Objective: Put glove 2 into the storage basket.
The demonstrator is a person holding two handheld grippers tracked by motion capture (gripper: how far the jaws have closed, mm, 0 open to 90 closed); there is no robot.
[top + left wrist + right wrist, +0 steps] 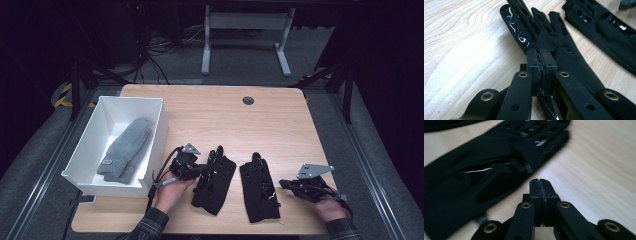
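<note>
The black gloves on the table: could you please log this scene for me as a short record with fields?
surface: wooden table
left glove: flat, edge pinched by the left hand-held gripper
right glove: flat, not held
right hand-held gripper: shut on nothing, beside the right glove
white bin: at table's left edge, holds a grey mitten

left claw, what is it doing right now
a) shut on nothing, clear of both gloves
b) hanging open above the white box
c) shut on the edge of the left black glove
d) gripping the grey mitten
c: in the left gripper view the left claw has its jaws pressed together with a shiny strip of the left black glove pinched between them, on the wooden table.
</note>
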